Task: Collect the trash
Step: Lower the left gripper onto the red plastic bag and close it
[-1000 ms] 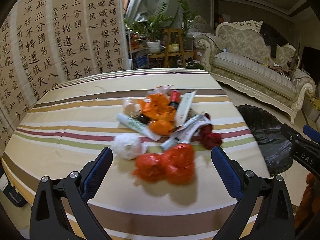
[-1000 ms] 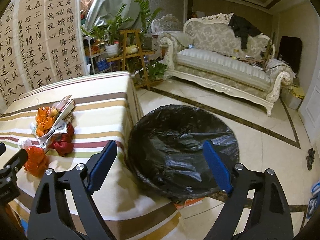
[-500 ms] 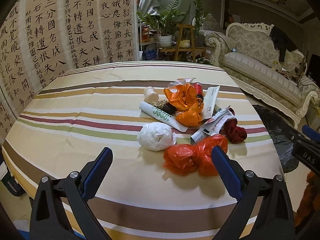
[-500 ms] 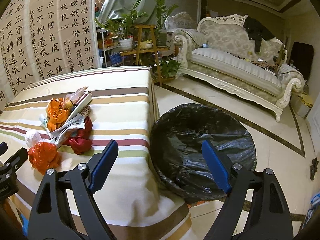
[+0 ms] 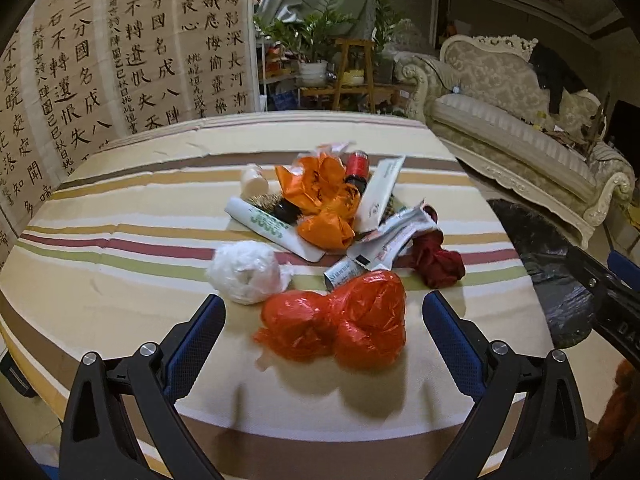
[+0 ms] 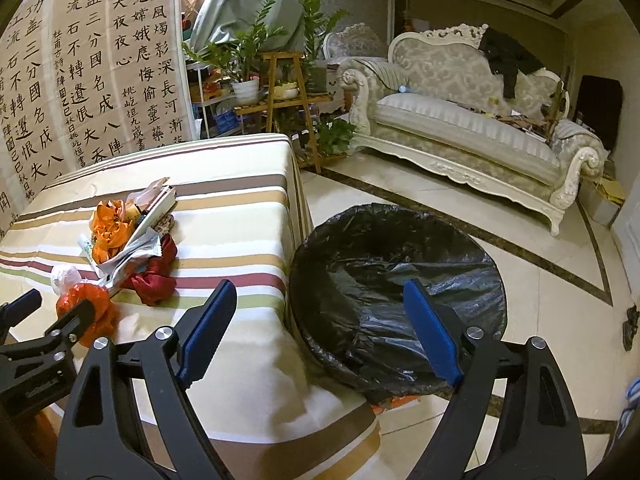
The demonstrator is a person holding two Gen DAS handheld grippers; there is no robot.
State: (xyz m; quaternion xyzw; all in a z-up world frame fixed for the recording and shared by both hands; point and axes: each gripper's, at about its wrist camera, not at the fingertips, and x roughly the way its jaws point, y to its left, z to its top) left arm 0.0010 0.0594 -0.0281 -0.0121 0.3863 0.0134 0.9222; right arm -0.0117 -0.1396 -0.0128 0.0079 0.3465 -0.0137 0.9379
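Striped surface point(image 5: 120, 280) carries the trash; nearest, a red plastic bag point(image 5: 344, 324) lies between the wide-open left gripper point(image 5: 320, 320), light, crinkly, best pinched across its bulge. Right gripper point(image 6: 320, 320) hangs wide, empty, above the bin point(image 6: 400, 280).

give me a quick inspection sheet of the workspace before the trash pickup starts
surface: table under a striped cloth, trash heaped near its middle
job's things: red bag nearest, white wad, orange bag, tubes and wrappers, dark red cloth; bin with black liner on the floor beside the table
clutter: nothing seen beyond the trash
grippers: left gripper open, red bag between its fingers, untouched; right gripper open, empty, over the bin's edge
cables: nothing seen
surroundings: calligraphy screen, plants, sofa, tiled floor
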